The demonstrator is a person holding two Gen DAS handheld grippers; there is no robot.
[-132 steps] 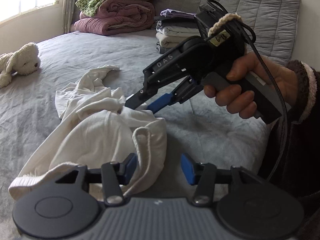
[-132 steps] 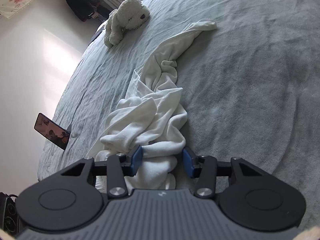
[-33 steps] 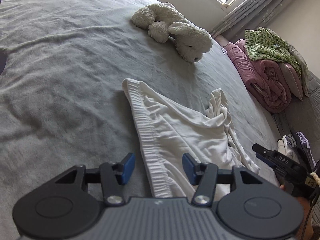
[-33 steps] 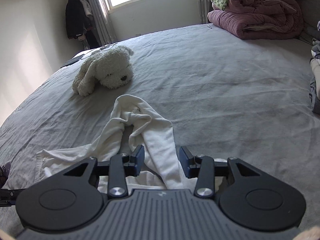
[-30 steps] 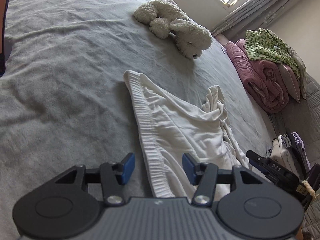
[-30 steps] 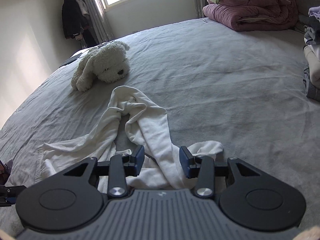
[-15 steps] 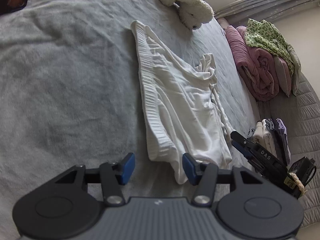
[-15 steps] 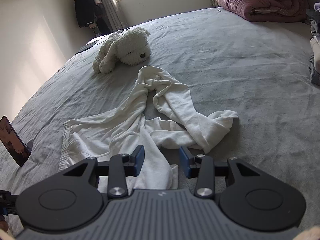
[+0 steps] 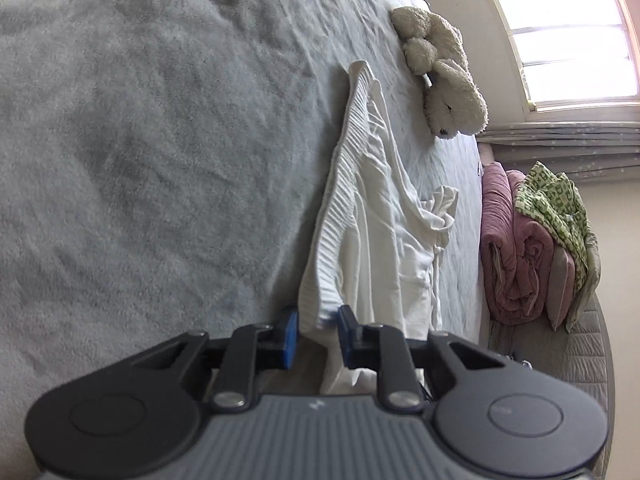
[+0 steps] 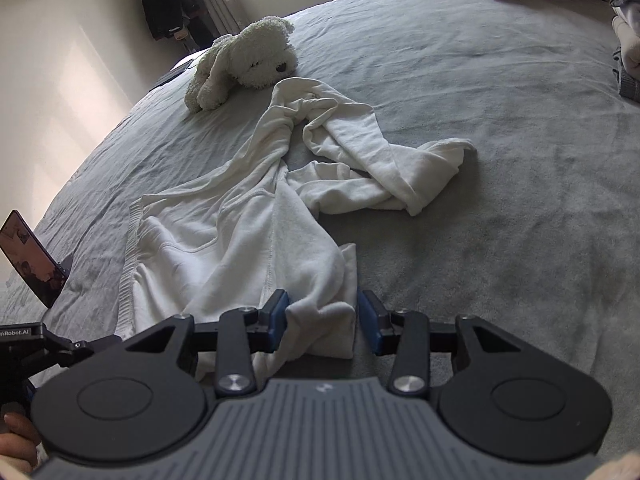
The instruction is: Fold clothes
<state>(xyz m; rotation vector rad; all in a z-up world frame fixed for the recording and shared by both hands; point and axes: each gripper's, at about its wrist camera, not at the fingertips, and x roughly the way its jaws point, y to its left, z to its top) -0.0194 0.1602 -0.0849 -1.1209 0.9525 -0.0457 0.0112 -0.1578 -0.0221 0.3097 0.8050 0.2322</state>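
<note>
White sweatpants [image 10: 224,232] lie spread on the grey bed [image 10: 500,128], ribbed waistband [image 9: 340,184] toward me and the twisted legs [image 10: 384,160] reaching toward a plush dog. My left gripper [image 9: 318,334] is shut on the near corner of the waistband, with cloth pinched between its blue pads. My right gripper [image 10: 323,318] is open and straddles the other near corner of the pants, where bunched fabric fills the gap between its pads. In the right wrist view, the left tool's black body [image 10: 36,344] and a hand [image 10: 14,436] show at the lower left.
A white plush dog [image 10: 248,56] lies just beyond the pant legs. A phone [image 10: 32,260] stands propped at the bed's left edge. Rolled pink quilts [image 9: 516,248] and a green patterned cloth [image 9: 556,204] are piled at the bed's far end. Folded clothes [image 10: 628,52] sit at the right.
Both grippers have pulled back to the waistband end of the pants. The left gripper has narrowed from open to shut on the waistband corner. The right gripper stays open.
</note>
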